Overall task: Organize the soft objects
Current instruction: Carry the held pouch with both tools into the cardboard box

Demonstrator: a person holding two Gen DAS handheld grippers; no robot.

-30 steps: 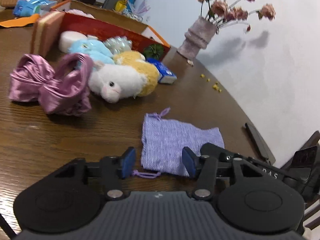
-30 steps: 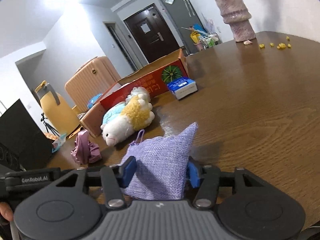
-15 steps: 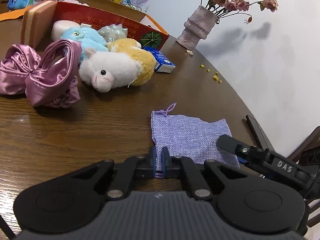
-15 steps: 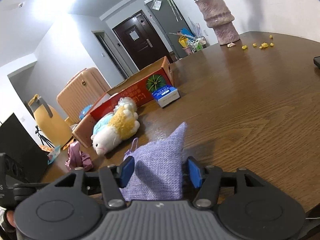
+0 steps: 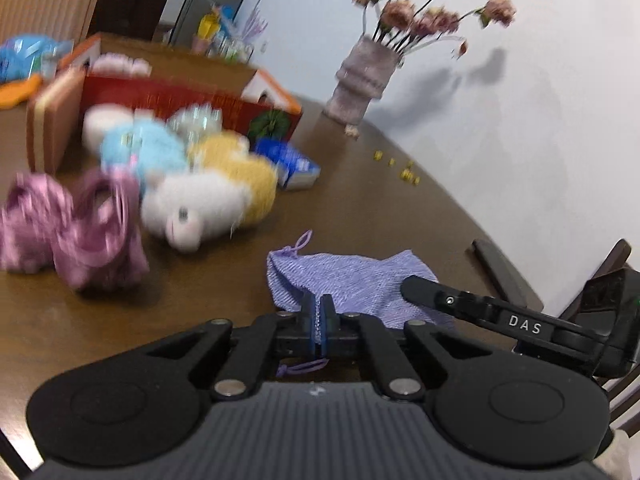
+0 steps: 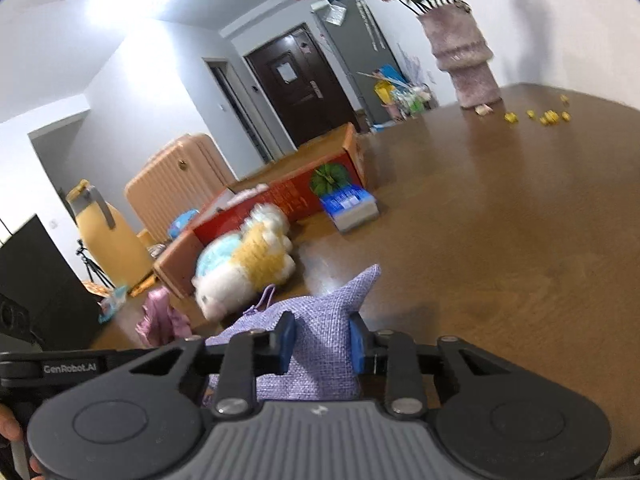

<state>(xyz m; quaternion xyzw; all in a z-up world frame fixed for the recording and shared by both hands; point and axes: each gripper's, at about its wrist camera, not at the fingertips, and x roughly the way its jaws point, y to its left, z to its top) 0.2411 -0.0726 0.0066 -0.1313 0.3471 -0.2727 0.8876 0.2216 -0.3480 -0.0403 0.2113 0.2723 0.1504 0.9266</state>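
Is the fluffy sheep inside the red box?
No, the sheep lies on the table in front of the box.

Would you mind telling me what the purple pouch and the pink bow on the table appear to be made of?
The purple pouch looks like a coarse woven fabric, perhaps linen or burlap: a matte, grainy weave shows in the right wrist view, with a cord drawstring. The pink bow looks like satin: its folds catch bright sheen, though motion blur leaves that uncertain.
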